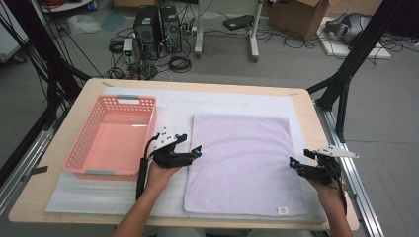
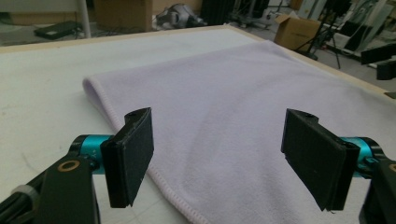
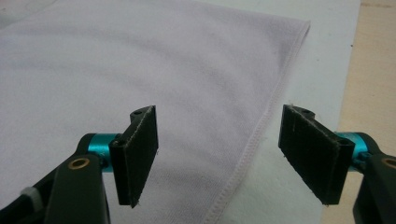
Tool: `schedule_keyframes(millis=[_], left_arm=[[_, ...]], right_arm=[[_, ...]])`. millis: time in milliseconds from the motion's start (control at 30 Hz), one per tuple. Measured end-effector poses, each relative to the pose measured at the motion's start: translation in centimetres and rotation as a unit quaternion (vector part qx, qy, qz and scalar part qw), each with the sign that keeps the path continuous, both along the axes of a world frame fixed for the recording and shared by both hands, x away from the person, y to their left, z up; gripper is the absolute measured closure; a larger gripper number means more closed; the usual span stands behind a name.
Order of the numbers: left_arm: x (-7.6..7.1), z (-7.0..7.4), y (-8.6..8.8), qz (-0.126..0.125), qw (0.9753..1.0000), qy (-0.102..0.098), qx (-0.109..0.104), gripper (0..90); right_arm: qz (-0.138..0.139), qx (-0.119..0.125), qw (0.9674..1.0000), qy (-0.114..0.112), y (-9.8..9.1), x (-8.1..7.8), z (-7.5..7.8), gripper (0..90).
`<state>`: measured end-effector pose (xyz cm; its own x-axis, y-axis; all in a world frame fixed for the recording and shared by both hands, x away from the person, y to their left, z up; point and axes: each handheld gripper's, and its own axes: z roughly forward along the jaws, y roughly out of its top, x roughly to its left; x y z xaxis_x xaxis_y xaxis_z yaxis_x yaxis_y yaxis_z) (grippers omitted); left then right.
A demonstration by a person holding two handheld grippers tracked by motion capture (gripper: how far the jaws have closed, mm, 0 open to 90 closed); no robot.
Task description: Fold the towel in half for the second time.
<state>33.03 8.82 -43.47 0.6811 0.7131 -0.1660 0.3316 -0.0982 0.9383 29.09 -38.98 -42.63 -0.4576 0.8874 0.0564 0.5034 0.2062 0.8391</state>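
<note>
A pale lilac towel (image 1: 244,160) lies flat on the white mat, folded, with a small label near its front right corner. My left gripper (image 1: 196,152) is at the towel's left edge, open, nothing between its jaws. In the left gripper view the towel (image 2: 243,107) spreads out ahead, and the left gripper (image 2: 219,156) stands wide over its folded edge. My right gripper (image 1: 294,164) is at the towel's right edge, open and empty. The right gripper view has the towel's stitched hem (image 3: 254,140) running between the wide jaws of the right gripper (image 3: 218,156).
A pink plastic basket (image 1: 84,148) sits empty on the left of the table. A white mat (image 1: 168,101) covers the wooden table (image 1: 64,143). Black frame legs, computer towers and cables stand on the floor behind the table.
</note>
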Motion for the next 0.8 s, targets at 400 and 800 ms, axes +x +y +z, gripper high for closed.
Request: schedule_keyframes(millis=[400, 800], left_arm=[[0.7, 0.4, -0.2, 0.001, 0.9996, 0.028, -0.004, 20.5], [5.4, 0.9, -1.7, 0.033, 0.9963, 0.078, 0.016, 28.3]], right_arm=[[0.003, 0.005, 0.9999, 0.016, 0.1, 0.6, -0.3, 27.7], [-0.022, 0.017, 0.9991, 0.03, -0.7, 4.4, 0.6, 31.4]])
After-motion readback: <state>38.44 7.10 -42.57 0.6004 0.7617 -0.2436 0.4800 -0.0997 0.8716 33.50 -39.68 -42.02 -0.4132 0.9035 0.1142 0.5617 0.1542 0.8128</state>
